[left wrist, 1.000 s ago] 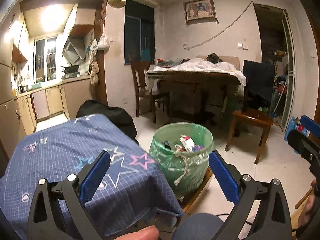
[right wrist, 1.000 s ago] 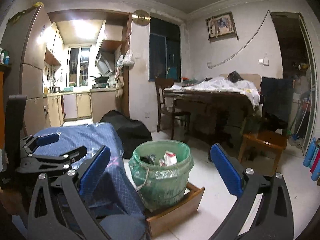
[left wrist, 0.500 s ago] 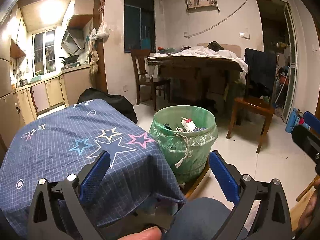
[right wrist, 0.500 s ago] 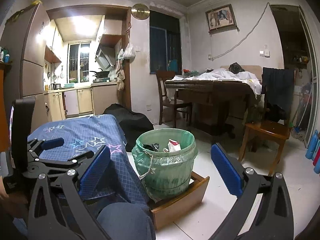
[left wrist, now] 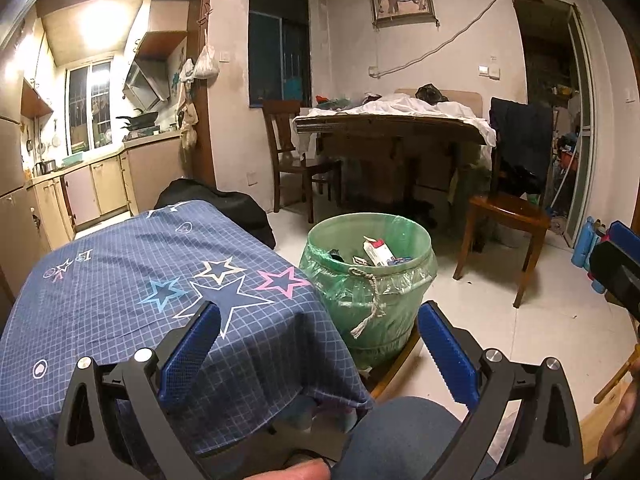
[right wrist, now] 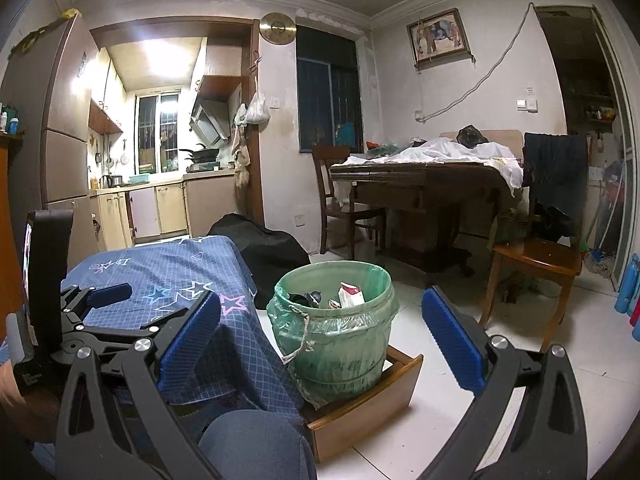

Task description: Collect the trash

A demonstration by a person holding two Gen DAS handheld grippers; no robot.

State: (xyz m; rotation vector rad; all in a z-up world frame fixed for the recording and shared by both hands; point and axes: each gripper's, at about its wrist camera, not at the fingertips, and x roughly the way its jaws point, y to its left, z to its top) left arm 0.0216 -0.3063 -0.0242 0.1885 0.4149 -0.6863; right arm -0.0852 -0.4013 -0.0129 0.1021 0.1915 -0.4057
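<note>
Blue star-print tabletop (left wrist: 132, 280) under left claw (left wrist: 320, 352); green-lined bin (right wrist: 334, 328) ahead between both claws; right claw (right wrist: 320, 336) and left claw spread wide, holding nothing.

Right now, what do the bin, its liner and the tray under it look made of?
Bin: looks like rigid green plastic, ribbed wall; not certain.
Liner: thin translucent green plastic film, glossy and wrinkled, folded over the rim.
Tray: apparently wood, brown, smooth boards with square corners.

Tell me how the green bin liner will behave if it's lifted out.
The green bin liner looks like thin, crinkled film, so likely floppy and tear-prone. The trash only shows near the rim, so its weight is unclear. The cord might offer a grip.
</note>
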